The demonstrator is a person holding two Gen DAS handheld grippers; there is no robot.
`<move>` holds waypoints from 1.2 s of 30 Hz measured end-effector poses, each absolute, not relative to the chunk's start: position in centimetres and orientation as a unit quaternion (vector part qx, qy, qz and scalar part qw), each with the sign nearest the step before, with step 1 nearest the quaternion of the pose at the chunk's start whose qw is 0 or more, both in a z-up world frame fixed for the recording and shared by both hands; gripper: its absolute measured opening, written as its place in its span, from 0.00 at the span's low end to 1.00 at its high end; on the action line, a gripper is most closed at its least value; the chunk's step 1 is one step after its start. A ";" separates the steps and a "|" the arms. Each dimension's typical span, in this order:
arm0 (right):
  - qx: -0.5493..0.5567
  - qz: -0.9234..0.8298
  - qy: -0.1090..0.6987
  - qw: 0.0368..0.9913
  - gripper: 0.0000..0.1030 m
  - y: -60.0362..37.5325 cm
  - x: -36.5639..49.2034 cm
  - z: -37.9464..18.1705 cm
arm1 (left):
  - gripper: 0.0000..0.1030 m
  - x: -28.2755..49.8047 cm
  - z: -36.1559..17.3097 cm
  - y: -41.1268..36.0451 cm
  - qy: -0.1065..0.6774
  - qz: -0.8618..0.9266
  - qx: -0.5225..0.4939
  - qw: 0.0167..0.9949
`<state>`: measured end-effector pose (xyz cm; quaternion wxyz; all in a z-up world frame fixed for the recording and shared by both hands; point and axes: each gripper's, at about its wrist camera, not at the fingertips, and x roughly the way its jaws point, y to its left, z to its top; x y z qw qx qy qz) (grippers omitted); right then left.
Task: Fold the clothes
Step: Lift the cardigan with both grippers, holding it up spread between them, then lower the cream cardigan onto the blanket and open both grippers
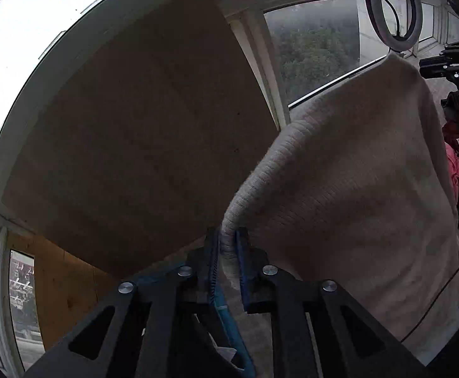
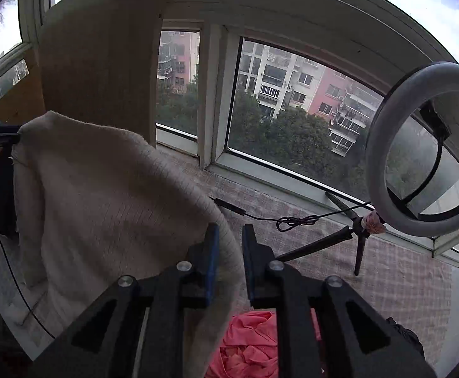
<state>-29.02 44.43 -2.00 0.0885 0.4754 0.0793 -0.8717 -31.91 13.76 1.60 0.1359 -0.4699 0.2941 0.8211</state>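
A beige knitted sweater (image 1: 349, 170) hangs in the air, stretched between the two grippers in front of a window. In the left wrist view the left gripper (image 1: 227, 249) has its blue-padded jaws closed tightly on a bunched, ribbed edge of the sweater; the fabric rises from the pads and spreads up and to the right. At the far right of that view the right gripper (image 1: 446, 63) shows as a black frame at the sweater's upper far corner.

In the right wrist view the right gripper (image 2: 231, 252) has its jaws set only a little apart, and the sweater's (image 2: 109, 195) ribbed edge runs down between them; the knit lies against the left pad, while a narrow gap shows beside the right pad, so it seems a loose pinch. The cloth sweeps up and left to the left gripper (image 2: 5, 135), which holds the far corner.

Below the right gripper lies a crumpled pink garment (image 2: 248, 346) on a checked cloth (image 2: 387, 277) covering the desk. A ring light (image 2: 424, 148) on a small tripod stands at the right near the window (image 2: 292, 110), its cable trailing across the cloth. A tall wooden board (image 1: 141, 119) leans against the window frame at the left
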 end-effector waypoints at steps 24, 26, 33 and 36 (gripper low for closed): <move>0.602 -0.791 -0.013 0.111 0.50 50.5 -23.0 -22.3 | 0.09 -25.9 -15.6 10.7 0.207 0.763 -0.599 0.129; 0.604 -0.787 -0.022 0.127 0.31 50.3 -23.0 -22.1 | 0.08 -25.8 -14.8 10.2 0.213 0.769 -0.592 0.115; 0.588 -0.799 0.066 0.107 0.10 50.2 -23.6 -18.8 | 0.03 -27.1 -11.6 5.6 0.232 0.786 -0.571 0.033; 0.581 -0.802 0.133 0.039 0.10 50.8 -24.8 -18.7 | 0.01 -28.1 -12.7 3.3 0.232 0.775 -0.588 0.015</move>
